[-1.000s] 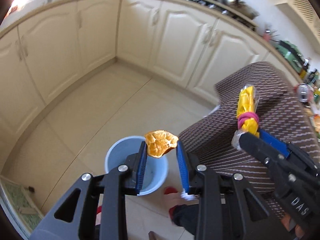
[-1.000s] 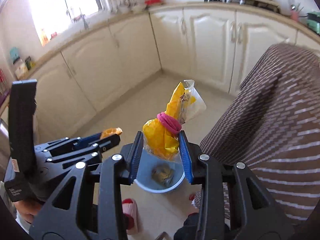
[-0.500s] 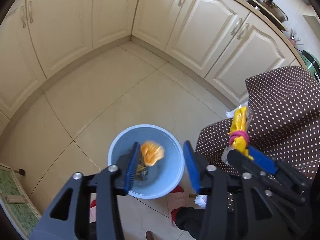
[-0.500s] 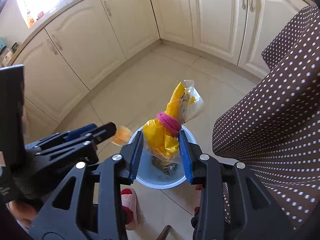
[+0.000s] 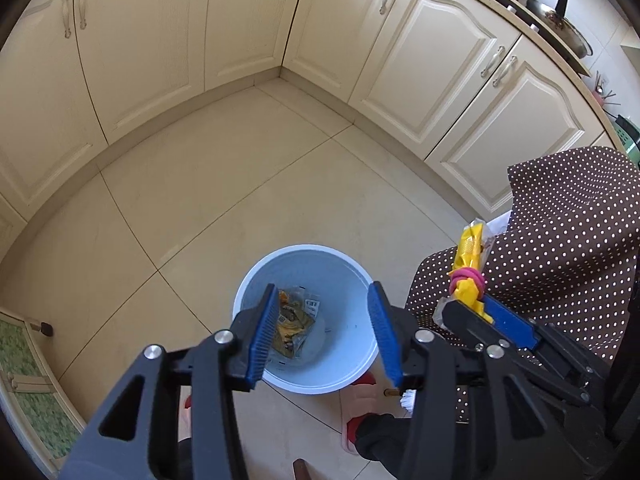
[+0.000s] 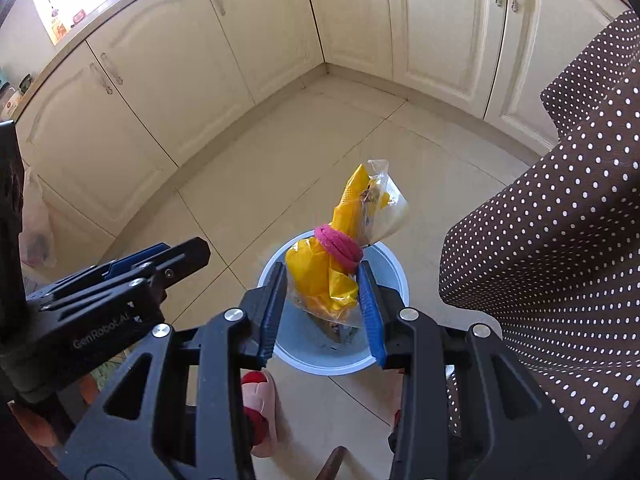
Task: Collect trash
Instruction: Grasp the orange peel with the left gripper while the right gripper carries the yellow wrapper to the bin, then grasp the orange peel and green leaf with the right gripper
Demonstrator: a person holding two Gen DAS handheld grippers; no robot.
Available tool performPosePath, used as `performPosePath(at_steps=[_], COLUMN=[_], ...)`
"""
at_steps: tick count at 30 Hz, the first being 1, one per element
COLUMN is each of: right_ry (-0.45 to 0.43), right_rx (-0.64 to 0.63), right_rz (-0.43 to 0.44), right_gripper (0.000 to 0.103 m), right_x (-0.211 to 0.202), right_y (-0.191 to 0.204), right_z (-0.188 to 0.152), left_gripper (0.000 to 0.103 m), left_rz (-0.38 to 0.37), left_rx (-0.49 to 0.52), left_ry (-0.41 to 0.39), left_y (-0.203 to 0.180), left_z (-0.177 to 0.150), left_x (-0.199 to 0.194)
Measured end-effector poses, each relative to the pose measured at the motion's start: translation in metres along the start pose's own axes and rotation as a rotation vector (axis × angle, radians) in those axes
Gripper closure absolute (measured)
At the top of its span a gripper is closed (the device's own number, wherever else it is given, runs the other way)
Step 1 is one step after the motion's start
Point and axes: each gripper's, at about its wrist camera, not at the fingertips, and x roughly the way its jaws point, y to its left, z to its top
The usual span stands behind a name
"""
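Observation:
A light blue bin stands on the tiled floor below both grippers, with wrappers and an orange scrap inside. My left gripper is open and empty right above the bin. My right gripper is shut on a yellow plastic bag tied with a pink band, held over the bin. The bag also shows in the left wrist view, to the right of the bin.
A brown polka-dot tablecloth hangs at the right, close to the bin. Cream cabinets line the far walls. My feet in red-and-pink slippers stand beside the bin. A green mat lies at the left.
My left gripper opened and let go of the orange scrap, which fell into the bin. Both grippers tilted down over the bin. The right gripper still holds the yellow bag.

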Motion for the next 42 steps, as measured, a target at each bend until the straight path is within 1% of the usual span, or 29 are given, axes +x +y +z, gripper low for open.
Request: performPosePath(at_steps=[8,15,18,24,29,31,34,36,38,39,42], right_ry=[-0.006,-0.025,-0.027,-0.041,-0.114,-0.158,-0.242,-0.290,-0.361,-0.401,-0.475], right_rx=[-0.007,-0.020,-0.013,-0.012,-0.009,-0.010,-0.002,0.000,-0.001,-0.004,0.014], right_rz=[0.007,0.003,0.002,0.001,-0.023,-0.042,-0.073,-0.106,-0.145,-0.181,-0.236], right_gripper=[0.067,0.059,0.057,0.057,0.057,0.057,0.057,0.057,0.056,0.055,0.053], right_x=[0.008,0.010,0.008,-0.008,-0.056,-0.084,-0.138,-0.169,-0.210,-0.234,-0.285], right_y=[0.010,0.013,0.010,0.004,-0.009,-0.018,-0.035,-0.043,-0.055,-0.063,-0.086], right_z=[0.006,0.008,0.008,0.005,0.005,0.003,-0.002,-0.006,-0.016,-0.024,-0.042], left_gripper=[0.056,0.056,0.056,0.056,0.055,0.050,0.049,0.047,0.046,0.046,0.045], left_rz=[0.011,0.018,0.024,0.020,0.007,-0.007,-0.030,-0.064,-0.100,-0.117,-0.162], left_rx=[-0.027,-0.036,-0.026,-0.009,0.045,0.080,0.135,0.169,0.209,0.233,0.310], left_ry=[-0.014,-0.031,-0.039,-0.068,-0.121,-0.155,-0.203,-0.232,-0.255,-0.264,-0.282], left_y=[0.010,0.017,0.016,0.004,-0.025,-0.044,-0.074,-0.098,-0.125,-0.139,-0.184], left_z=[-0.001,0.002,0.002,0.003,0.002,0.000,-0.005,-0.010,-0.017,-0.020,-0.032], left_x=[-0.006,-0.012,-0.015,-0.030,-0.061,-0.081,-0.110,-0.130,-0.148,-0.157,-0.176])
